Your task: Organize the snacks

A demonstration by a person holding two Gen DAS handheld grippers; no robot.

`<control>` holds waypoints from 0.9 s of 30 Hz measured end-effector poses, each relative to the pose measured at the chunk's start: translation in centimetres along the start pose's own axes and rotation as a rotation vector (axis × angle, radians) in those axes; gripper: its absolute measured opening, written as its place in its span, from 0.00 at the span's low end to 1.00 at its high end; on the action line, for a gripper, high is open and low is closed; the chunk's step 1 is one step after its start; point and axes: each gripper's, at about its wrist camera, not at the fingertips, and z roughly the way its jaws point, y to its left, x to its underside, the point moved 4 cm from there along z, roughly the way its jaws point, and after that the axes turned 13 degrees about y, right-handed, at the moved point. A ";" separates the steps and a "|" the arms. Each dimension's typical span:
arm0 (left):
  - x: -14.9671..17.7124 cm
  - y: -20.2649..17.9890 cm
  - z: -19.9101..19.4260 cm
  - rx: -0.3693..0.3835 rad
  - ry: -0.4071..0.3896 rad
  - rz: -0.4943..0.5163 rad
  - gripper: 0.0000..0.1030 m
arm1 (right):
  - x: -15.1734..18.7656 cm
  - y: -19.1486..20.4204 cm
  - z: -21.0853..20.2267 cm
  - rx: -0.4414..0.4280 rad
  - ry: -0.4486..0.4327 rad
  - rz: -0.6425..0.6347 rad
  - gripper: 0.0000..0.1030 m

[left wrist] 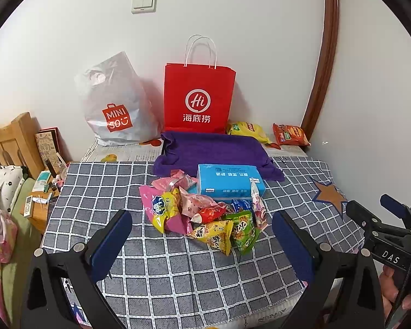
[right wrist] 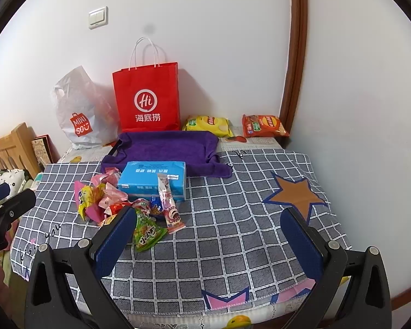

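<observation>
A pile of small snack packets [left wrist: 205, 213] [right wrist: 128, 205] lies on the checked tablecloth [left wrist: 101, 186] [right wrist: 233, 219], just in front of a blue tissue box [left wrist: 230, 182] [right wrist: 153, 179]. A green packet [right wrist: 148, 233] sits at the pile's near edge. Behind stand a red paper bag [left wrist: 198, 98] [right wrist: 148, 101] and a white plastic bag [left wrist: 115, 104] [right wrist: 79, 109]. My left gripper [left wrist: 202, 235] hovers open, short of the pile, with nothing in it. My right gripper [right wrist: 208, 230] is open and empty too, to the right of the pile. Its left finger hides part of the pile.
A purple towel [left wrist: 213, 150] [right wrist: 167, 148] lies behind the tissue box. A yellow chip bag [left wrist: 246, 130] [right wrist: 208, 124] and an orange chip bag [left wrist: 290, 134] [right wrist: 263, 126] rest by the wall. A wooden headboard [left wrist: 11, 142] and cluttered stand are at left.
</observation>
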 end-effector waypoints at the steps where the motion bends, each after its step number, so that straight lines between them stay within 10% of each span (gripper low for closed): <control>1: 0.0 0.0 0.0 0.001 0.001 -0.001 0.99 | 0.0 0.0 0.0 -0.001 0.001 0.000 1.00; 27: 0.1 0.4 0.1 -0.002 0.001 -0.002 0.99 | 0.1 0.5 -0.3 0.007 -0.005 -0.017 1.00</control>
